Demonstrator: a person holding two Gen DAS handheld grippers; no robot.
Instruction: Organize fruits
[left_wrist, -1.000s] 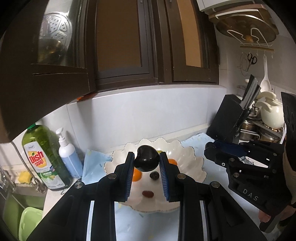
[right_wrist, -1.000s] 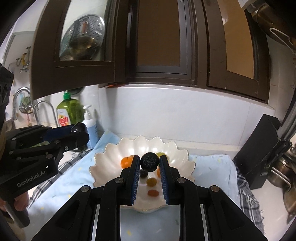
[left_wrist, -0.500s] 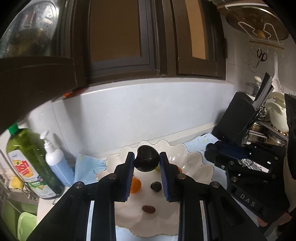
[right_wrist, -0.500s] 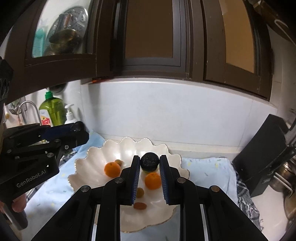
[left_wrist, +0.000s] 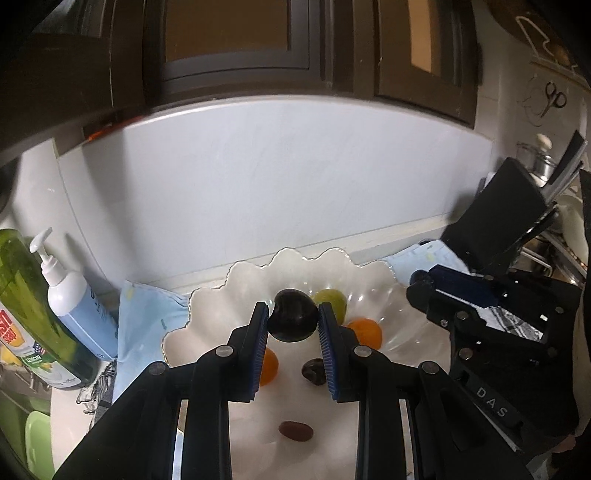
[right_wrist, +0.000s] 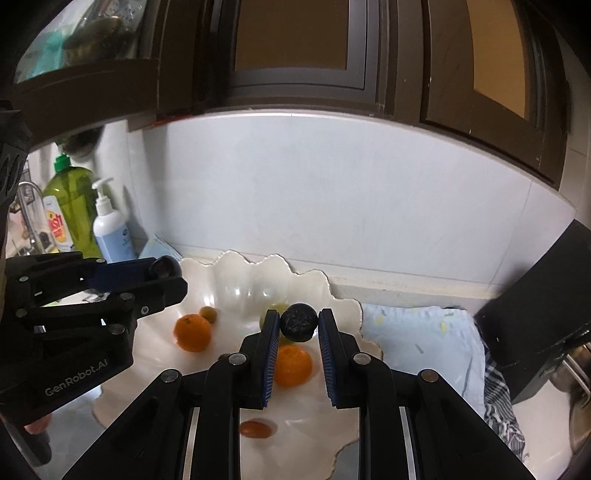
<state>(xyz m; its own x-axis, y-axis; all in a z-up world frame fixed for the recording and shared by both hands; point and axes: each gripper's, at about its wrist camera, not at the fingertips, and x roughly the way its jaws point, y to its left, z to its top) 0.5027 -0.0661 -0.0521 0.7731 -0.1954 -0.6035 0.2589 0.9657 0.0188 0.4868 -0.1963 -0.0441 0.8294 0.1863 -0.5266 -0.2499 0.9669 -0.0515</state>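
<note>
Ribbed blue fingers (left_wrist: 260, 332) pinch smooth round plum (left_wrist: 293, 319).

A: What sits in front of the left gripper (left_wrist: 293, 320)?
B: A plum (left_wrist: 293, 320) between its fingers, with the bowl (left_wrist: 207, 314) below and beyond, on a cloth (left_wrist: 142, 325).
A: And to its left?
B: A pump bottle (left_wrist: 74, 306) and a soap bottle (left_wrist: 26, 306), against the wall.
A: The right gripper (right_wrist: 298, 322)?
B: It holds a round fruit (right_wrist: 298, 322) above the bowl; two oranges (right_wrist: 192, 332) lie in the bowl, a knife block (right_wrist: 535, 325) stands to its right.
</note>
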